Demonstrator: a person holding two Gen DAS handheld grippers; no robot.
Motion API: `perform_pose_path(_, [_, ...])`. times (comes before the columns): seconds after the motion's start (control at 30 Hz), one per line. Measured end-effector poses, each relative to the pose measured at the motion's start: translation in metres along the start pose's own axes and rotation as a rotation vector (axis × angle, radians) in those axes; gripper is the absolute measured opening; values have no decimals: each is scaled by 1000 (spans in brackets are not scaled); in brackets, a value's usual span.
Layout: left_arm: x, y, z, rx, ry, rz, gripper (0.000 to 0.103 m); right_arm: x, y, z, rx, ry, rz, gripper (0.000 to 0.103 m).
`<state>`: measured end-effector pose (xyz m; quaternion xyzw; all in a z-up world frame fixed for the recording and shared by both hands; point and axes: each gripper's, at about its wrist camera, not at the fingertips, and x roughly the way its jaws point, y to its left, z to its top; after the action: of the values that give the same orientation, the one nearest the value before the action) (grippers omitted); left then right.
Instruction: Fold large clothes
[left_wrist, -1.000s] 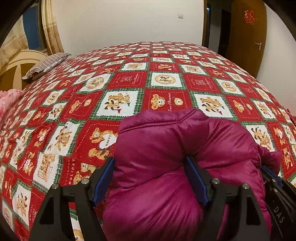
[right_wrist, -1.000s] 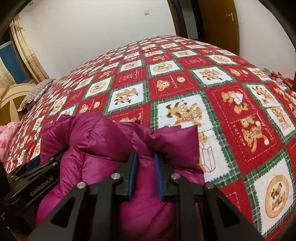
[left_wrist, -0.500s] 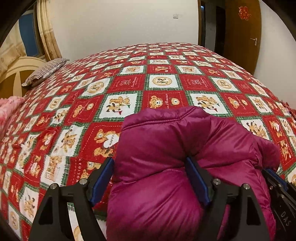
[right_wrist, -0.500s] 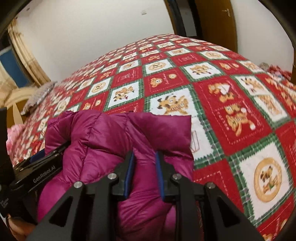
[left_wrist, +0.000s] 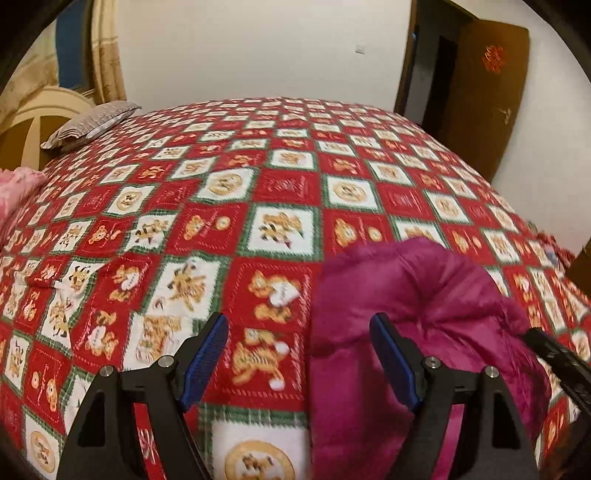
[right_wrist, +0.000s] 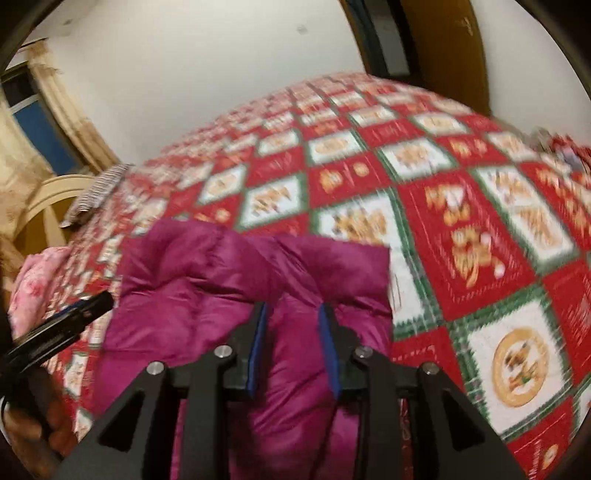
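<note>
A folded magenta puffer jacket (left_wrist: 424, 295) lies on the red teddy-bear quilt (left_wrist: 280, 184). My left gripper (left_wrist: 298, 319) stands open over bare quilt to the left of the jacket; only its right finger overlaps the jacket's edge. In the right wrist view the jacket (right_wrist: 207, 273) fills the lower middle. The right gripper (right_wrist: 291, 307) has its jaws opening, and a puffy ridge of the jacket still bulges between the pads and touches both. The left gripper's side (right_wrist: 62, 325) shows at the left edge, held by a hand (right_wrist: 37, 435).
A grey striped pillow (left_wrist: 92, 122) and a cream headboard (left_wrist: 40, 122) are at the far left. Pink cloth (left_wrist: 14, 188) lies at the left edge of the bed. A brown door (left_wrist: 487, 96) stands open at the back right.
My left gripper has let go of the jacket and moved left and up, off it. The right gripper's jaws have widened on the jacket fold, and that gripper has risen.
</note>
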<state>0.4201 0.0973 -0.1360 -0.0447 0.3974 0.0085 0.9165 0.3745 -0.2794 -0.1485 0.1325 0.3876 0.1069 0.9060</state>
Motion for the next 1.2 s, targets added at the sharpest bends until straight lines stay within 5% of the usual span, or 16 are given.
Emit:
perform_pose_path(0.2, [31, -27, 7, 65, 47, 45, 80, 14, 40, 25, -133, 12, 12, 33])
perform_pose_path(0.37, [40, -42, -3, 125, 41, 85, 80, 58, 38, 3, -168, 109, -29, 35])
perform_pose_path(0.6, [6, -15, -8, 72, 23, -97, 80, 16, 17, 0, -60, 63, 13, 41])
perform_pose_path(0.73, [-17, 9, -20, 9, -18, -178, 80, -26, -13, -9, 44, -27, 14, 74])
perform_pose_path(1.03, [-16, 2, -46, -6, 27, -266, 80, -27, -40, -31, 213, 21, 138, 74])
perform_pose_path(1.2, [-10, -7, -47, -19, 53, -304, 80, -21, -23, -28, 105, 28, 121, 83])
